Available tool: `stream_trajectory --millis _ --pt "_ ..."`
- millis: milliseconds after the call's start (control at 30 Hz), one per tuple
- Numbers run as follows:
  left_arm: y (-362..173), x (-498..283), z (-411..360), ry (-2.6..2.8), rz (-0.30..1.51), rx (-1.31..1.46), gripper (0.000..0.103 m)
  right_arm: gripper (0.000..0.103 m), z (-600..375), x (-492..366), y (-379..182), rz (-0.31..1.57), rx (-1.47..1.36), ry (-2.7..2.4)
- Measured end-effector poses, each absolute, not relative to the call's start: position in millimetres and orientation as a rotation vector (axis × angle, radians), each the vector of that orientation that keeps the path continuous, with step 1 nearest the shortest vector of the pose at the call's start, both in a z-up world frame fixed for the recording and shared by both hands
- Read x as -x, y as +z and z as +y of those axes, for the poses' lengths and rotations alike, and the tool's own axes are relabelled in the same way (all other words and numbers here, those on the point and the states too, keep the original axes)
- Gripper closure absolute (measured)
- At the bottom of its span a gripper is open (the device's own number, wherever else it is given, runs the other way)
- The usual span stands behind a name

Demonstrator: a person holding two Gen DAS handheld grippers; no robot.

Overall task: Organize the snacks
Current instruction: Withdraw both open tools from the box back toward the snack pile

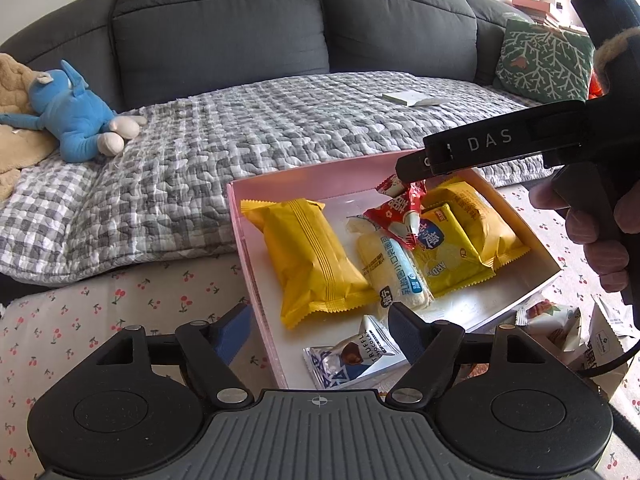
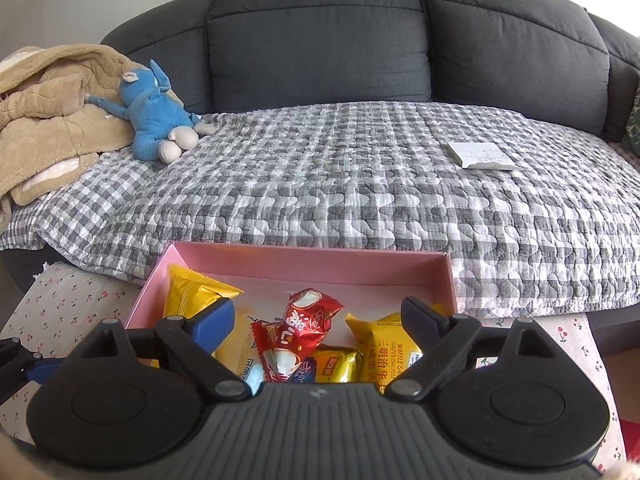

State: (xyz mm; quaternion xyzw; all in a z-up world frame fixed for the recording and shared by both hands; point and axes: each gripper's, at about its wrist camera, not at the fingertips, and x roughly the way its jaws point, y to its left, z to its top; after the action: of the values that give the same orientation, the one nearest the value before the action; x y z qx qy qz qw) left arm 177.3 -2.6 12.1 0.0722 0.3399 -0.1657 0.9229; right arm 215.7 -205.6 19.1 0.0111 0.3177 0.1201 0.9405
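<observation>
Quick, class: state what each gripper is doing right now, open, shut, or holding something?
Left gripper: open, holding nothing, poised over the near corner of the pink box.
Right gripper: open, holding nothing; the red snack packet lies loose below it.

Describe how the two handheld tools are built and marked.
Each tool, left and right, has a ribbed dark grey base, black round housings, black linkage arms with silver pivots and blue-padded fingers. The right one's black side reads "DAS"; a black cable hangs below. A furry tan cuff shows.

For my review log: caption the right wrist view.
Open right gripper above red snack packets in pink box.
</observation>
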Motion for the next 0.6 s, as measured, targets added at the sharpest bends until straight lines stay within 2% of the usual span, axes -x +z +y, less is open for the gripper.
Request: stream_trajectory --millis 600 --pt "31 -142 -13 -0.322 0.71 -0.189 0.018 0.005 -233 -156 38 0.624 -0.018 0.266"
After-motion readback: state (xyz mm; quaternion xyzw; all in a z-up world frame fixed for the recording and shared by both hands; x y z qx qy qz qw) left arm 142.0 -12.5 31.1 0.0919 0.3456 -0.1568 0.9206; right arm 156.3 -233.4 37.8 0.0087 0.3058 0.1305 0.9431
